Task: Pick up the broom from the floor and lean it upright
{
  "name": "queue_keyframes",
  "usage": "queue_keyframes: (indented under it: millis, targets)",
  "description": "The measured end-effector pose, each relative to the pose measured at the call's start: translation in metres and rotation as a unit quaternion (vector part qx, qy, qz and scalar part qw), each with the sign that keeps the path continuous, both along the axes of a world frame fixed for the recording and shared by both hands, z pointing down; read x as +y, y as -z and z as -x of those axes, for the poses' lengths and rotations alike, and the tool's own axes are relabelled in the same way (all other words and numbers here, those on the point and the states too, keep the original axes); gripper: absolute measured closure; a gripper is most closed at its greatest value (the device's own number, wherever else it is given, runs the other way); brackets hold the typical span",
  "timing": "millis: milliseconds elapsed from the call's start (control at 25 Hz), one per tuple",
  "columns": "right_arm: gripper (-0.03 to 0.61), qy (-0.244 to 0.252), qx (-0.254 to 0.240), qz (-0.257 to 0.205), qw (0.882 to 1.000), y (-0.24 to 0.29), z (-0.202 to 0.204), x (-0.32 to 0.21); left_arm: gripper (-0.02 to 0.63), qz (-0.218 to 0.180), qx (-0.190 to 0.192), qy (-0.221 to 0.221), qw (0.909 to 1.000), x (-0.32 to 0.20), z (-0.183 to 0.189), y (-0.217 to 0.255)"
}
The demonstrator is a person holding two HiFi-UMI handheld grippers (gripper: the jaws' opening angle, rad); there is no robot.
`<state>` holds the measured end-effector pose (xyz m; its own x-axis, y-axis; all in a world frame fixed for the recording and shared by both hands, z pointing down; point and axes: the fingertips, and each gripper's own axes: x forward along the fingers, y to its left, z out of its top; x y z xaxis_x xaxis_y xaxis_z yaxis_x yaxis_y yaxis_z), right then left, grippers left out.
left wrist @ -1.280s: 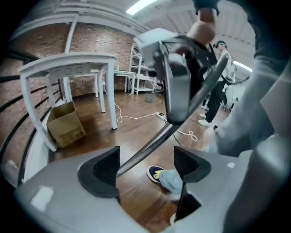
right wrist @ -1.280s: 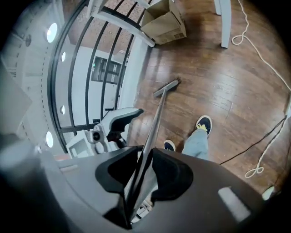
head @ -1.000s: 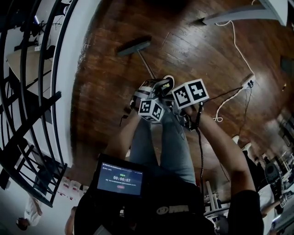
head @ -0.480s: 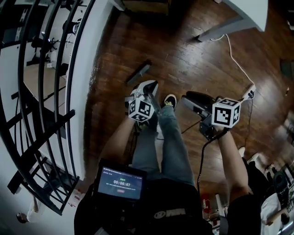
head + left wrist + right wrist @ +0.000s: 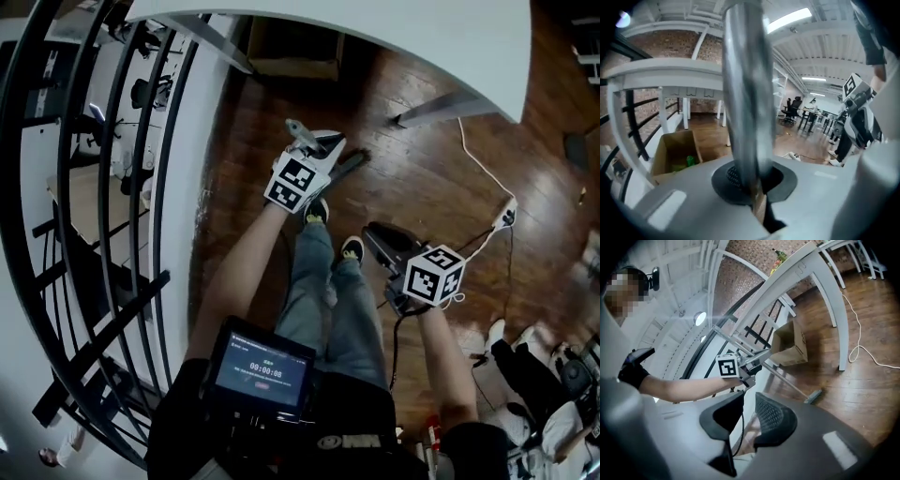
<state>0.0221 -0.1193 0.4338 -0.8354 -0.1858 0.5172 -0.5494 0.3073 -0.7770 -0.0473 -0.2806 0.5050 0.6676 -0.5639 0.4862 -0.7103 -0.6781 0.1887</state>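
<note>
- The broom (image 5: 814, 396) slants, head on the floor (image 5: 422, 187), handle rising to the left tongs (image 5: 751, 185), which are clamped on it
- That hand looks best placed to tip the long axis upright
- The right tongs (image 5: 749, 404), empty and closing, hang well apart

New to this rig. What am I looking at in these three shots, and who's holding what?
There is no robot: a person carries a handheld two-finger gripper in each hand. The head view looks down from the person's head. The other two cameras ride on the grippers and look along their fingers. The left gripper is shut on the broom handle, with the broom head low by the wooden floor. The right gripper holds nothing; its fingers are closing on empty air. A cardboard box stands on the floor beyond.
</note>
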Motion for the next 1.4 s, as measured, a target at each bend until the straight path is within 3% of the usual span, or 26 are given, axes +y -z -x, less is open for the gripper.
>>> queue_keyframes:
  millis: [120,320,560,720,960,1080,1280,1400]
  targets:
    - [0.497,-0.034,-0.005,-0.001,0.999,-0.004,0.013,-0.013,0.597,0.004,-0.014,-0.043,0.9990,-0.029,-0.011,-0.011]
    - [0.502,-0.090,-0.008,0.007,0.996,0.001,0.022,-0.030,0.597,0.029,0.008,-0.113,0.9932,-0.065,-0.028,-0.007]
    - [0.505,-0.107,0.001,0.015,0.994,0.012,0.024,-0.032,0.597,0.091,0.057,-0.238,0.9653,-0.057,-0.048,0.006]
    - [0.508,-0.124,0.006,0.022,0.992,0.009,0.016,-0.029,0.597,0.109,0.054,-0.250,0.9607,-0.056,-0.056,-0.005]
    - [0.517,-0.133,0.007,0.030,0.991,0.002,0.017,-0.024,0.597,0.094,0.017,-0.299,0.9494,-0.054,-0.068,-0.014]
    - [0.517,-0.125,0.010,0.032,0.992,-0.001,0.021,-0.020,0.595,0.091,0.006,-0.287,0.9537,-0.066,-0.067,-0.018]
    - [0.517,-0.125,0.006,0.029,0.992,0.001,0.024,-0.019,0.585,0.077,0.008,-0.208,0.9751,-0.085,-0.053,-0.023]
    - [0.517,-0.126,0.006,0.029,0.992,0.001,0.022,-0.018,0.528,0.061,-0.011,-0.184,0.9809,-0.086,-0.045,-0.027]
